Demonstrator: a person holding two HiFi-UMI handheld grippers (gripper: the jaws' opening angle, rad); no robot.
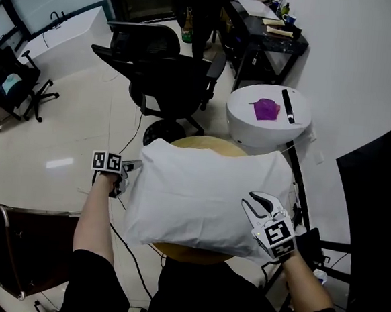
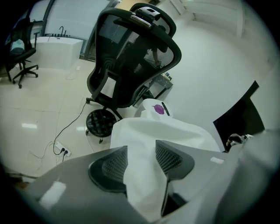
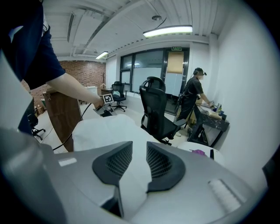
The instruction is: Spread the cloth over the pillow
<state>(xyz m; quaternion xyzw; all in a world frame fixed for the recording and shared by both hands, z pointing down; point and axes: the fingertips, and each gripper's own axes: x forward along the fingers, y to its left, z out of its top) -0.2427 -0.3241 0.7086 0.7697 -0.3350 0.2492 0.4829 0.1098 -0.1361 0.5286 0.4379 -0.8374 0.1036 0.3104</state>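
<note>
Your white fabric cloth (image 1: 199,193) lies long left-to-right: right gripper (image 1: 256,202) pinches its near-right corner, left gripper (image 1: 131,170) gapes around its left edge.

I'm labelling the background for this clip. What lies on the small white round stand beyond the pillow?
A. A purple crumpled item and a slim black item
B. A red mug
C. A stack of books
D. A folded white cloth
A: in the head view the white round stand bears a purple crumpled item with a slim black item lying beside it.
</note>
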